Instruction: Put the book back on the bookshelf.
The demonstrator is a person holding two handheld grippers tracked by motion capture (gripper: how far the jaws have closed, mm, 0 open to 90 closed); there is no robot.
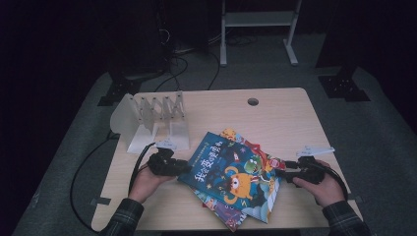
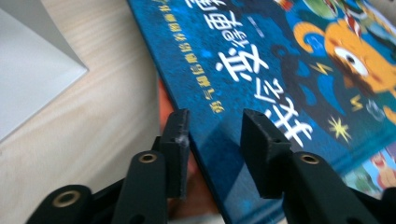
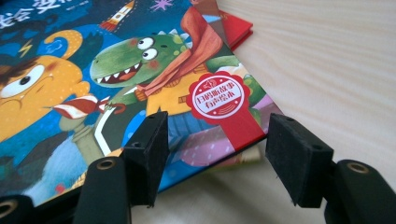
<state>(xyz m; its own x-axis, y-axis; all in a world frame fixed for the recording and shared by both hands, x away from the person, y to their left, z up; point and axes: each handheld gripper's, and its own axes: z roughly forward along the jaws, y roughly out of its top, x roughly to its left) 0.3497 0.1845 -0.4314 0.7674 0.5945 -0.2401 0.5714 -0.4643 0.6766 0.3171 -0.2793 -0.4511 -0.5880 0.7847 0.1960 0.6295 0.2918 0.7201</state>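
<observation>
A blue picture book (image 1: 231,174) with an orange monster on its cover tops a fanned stack of books on the wooden table (image 1: 285,113). My left gripper (image 1: 187,168) is at the book's left edge. In the left gripper view the book's edge (image 2: 280,70) runs between the jaws of my left gripper (image 2: 217,135), which stand apart with gaps at both pads. My right gripper (image 1: 281,173) is at the stack's right side. In the right gripper view the green-dinosaur corner of a book (image 3: 140,70) lies between the wide jaws of my right gripper (image 3: 219,144), and the right pad (image 3: 299,158) is clear of it.
A white folding book rack (image 1: 152,115) stands at the table's back left, its base (image 2: 28,70) near my left gripper. A red book (image 3: 236,25) pokes out under the stack. A cable hole (image 1: 253,102) sits at the far edge. Bare wood lies to the right.
</observation>
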